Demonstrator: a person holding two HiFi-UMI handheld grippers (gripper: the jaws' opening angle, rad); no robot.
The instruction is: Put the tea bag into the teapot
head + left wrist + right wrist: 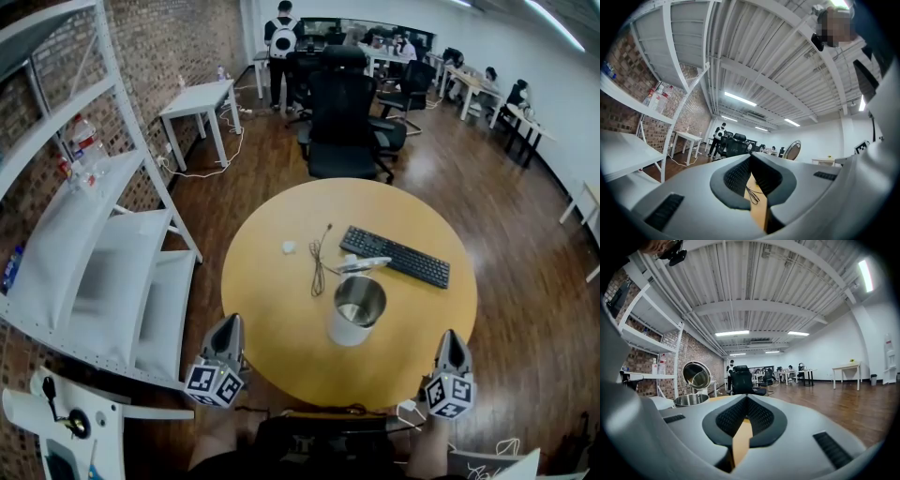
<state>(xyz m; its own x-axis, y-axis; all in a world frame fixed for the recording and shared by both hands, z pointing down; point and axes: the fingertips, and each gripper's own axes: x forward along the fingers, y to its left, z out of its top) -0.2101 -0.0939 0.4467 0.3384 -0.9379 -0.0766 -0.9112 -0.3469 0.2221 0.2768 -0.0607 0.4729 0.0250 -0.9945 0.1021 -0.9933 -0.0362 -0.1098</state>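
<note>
Evidently nothing done yet: small white item, likely tea bag point(289, 247), lies on table point(272, 319), far-left of open teapot point(357, 311). Left gripper point(231, 325) and right gripper point(453, 339) both closed, empty, at near edge. Pickup and drop remain.

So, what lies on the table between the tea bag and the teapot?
In the head view, a thin dark cable lies across that stretch, between the tea bag and the teapot. Nothing else sits there.
</note>
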